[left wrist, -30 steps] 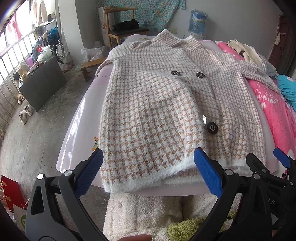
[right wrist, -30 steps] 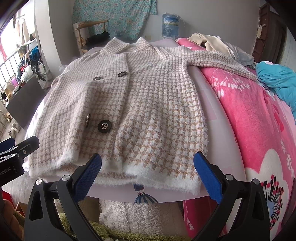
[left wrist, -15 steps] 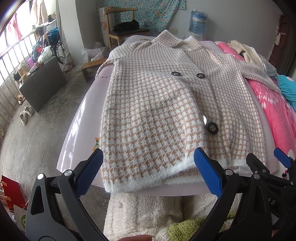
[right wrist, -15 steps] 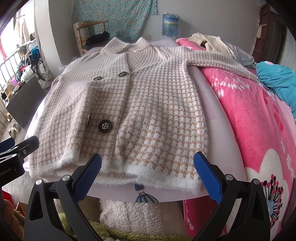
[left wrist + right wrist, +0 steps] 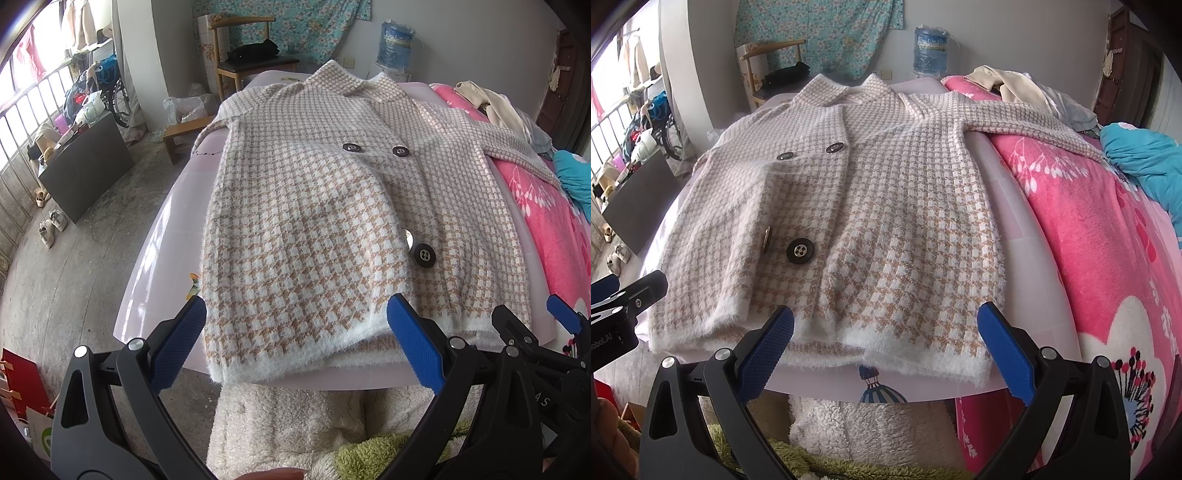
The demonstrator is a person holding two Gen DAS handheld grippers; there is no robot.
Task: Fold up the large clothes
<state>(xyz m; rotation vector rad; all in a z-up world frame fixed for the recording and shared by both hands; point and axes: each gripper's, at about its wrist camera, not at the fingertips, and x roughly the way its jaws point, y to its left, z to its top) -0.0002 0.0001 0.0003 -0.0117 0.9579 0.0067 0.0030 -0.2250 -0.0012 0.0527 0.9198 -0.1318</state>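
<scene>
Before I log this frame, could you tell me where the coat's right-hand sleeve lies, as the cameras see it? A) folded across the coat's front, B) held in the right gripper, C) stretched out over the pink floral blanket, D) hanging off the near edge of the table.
C: in the right wrist view the sleeve runs out sideways from the houndstooth coat onto the pink floral blanket, while the right gripper is open and holds nothing.

A beige-and-white houndstooth coat [image 5: 332,221] with dark buttons lies flat, front up, hem nearest, one sleeve outstretched.
</scene>
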